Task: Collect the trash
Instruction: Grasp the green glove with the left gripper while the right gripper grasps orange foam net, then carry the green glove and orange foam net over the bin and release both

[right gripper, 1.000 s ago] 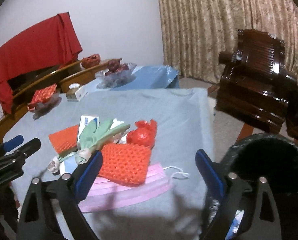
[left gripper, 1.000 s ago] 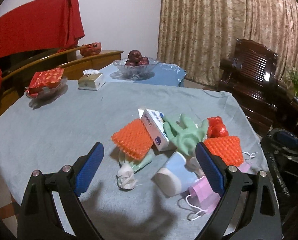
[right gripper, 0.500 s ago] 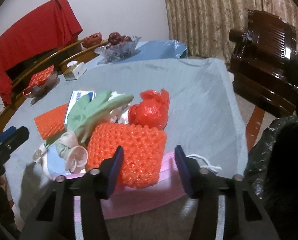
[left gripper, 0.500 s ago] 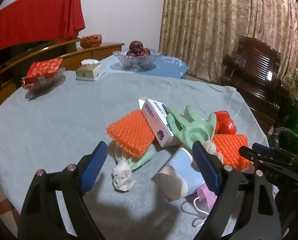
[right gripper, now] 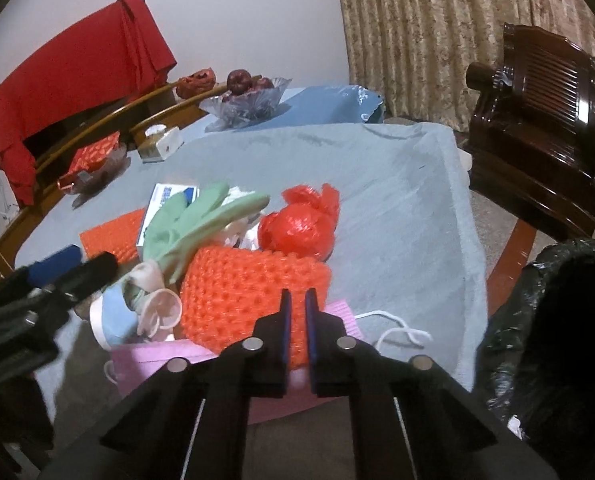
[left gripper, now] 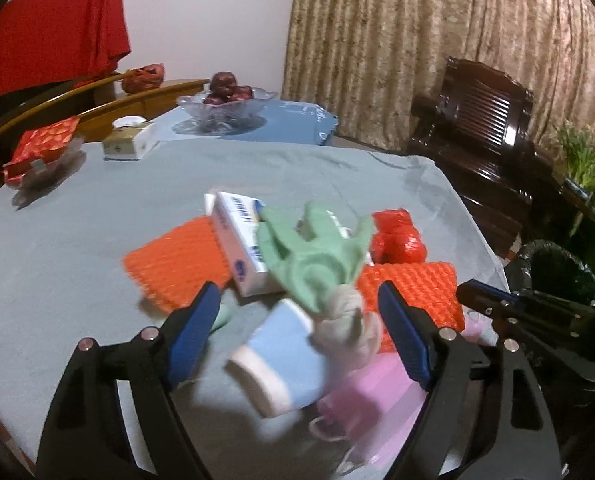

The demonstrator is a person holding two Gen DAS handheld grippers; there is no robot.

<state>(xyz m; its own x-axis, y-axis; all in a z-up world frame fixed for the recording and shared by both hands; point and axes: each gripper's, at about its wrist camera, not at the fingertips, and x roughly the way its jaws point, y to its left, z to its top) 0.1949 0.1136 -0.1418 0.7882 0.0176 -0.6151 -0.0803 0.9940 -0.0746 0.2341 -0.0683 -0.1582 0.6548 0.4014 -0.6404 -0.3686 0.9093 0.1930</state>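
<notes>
Grey tablecloth (right gripper: 397,208) — right gripper (right gripper: 296,308) pinched on knobbly orange foam net (right gripper: 249,292); left gripper (left gripper: 297,312) closing around blurred blue cup (left gripper: 285,356), untouched.

The table (left gripper: 97,216) carries a matt grey-blue cloth, soft and slightly fuzzy. The orange foam net (right gripper: 249,300) looks rough and knobbly. The red plastic bag (right gripper: 297,228) is glossy and crinkled. The green glove (left gripper: 309,256) seems matt rubber. The chair (right gripper: 537,140) is dark polished wood. The fruit bowl (left gripper: 225,102) is clear glass.
</notes>
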